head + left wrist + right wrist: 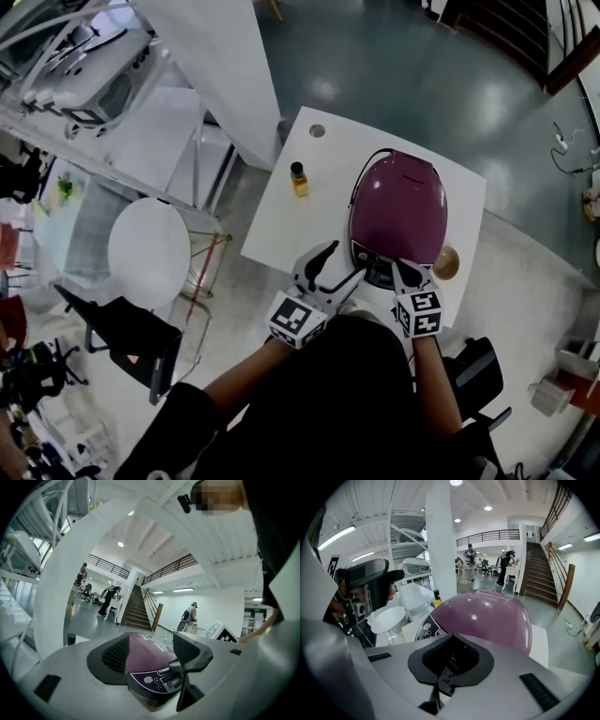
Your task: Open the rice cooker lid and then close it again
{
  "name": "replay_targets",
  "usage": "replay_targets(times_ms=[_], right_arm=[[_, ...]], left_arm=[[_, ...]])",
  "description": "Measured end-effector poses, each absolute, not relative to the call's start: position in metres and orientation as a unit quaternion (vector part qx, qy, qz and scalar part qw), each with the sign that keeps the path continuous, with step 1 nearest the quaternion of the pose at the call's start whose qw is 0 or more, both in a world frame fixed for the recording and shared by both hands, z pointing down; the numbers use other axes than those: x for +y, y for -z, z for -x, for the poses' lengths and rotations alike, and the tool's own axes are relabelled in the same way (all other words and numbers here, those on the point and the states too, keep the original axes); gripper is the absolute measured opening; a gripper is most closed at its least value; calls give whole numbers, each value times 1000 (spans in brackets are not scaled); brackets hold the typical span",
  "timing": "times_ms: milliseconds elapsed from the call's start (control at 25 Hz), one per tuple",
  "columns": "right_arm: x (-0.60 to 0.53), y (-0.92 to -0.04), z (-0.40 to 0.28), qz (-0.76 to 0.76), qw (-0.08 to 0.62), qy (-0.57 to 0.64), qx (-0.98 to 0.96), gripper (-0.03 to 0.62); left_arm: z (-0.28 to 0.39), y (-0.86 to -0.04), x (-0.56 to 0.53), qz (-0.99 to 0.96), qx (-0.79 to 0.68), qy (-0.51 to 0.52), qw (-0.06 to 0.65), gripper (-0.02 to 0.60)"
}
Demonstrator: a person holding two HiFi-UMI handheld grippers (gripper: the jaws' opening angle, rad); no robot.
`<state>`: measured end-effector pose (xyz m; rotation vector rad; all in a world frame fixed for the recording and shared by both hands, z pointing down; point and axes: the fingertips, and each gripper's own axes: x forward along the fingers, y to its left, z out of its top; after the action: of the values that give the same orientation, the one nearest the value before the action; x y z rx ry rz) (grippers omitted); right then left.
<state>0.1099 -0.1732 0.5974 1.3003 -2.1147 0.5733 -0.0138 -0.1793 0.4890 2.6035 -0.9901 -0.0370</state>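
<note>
Purple rice cooker (367, 246) directly ahead of both tools on the white table (281, 225), lid (408, 192) down and seated; opening not yet begun. Right gripper (403, 272): shut tight, empty, tipped downward with the closed tips just above the cooker's front edge, beside the control panel (373, 267). Reads as a poking posture: one stiff point from closed jaws, suited to pressing a lid release rather than grasping. Release itself not made out, contact not confirmed. Left gripper (342, 261): jaws spread, nothing clamped, held about level just left of the right tool, panel framed in the gap ahead of its pads. Probably parked there to steady the body or to catch the lid's front edge on release. Small yellow bottle (298, 179) well beyond the left tool, likely clear of any lid swing.
</note>
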Motion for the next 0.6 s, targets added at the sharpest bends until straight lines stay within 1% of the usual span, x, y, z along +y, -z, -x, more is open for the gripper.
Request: replay_targets(times_ms=[80,320,600], right_arm=[[-173,-597,-109,-494,290,-214,-791,0],[-174,-598,-109,-509,323,-191,-774,0],[-172,-600,-109,-521,325,-189,-766,0]], left_arm=[[18,-491,-182,-921,-348,14,176,268],[25,-499,-186,-924,-338,13,177,268],[34,-502,-188,-923,-336,17,188,268]])
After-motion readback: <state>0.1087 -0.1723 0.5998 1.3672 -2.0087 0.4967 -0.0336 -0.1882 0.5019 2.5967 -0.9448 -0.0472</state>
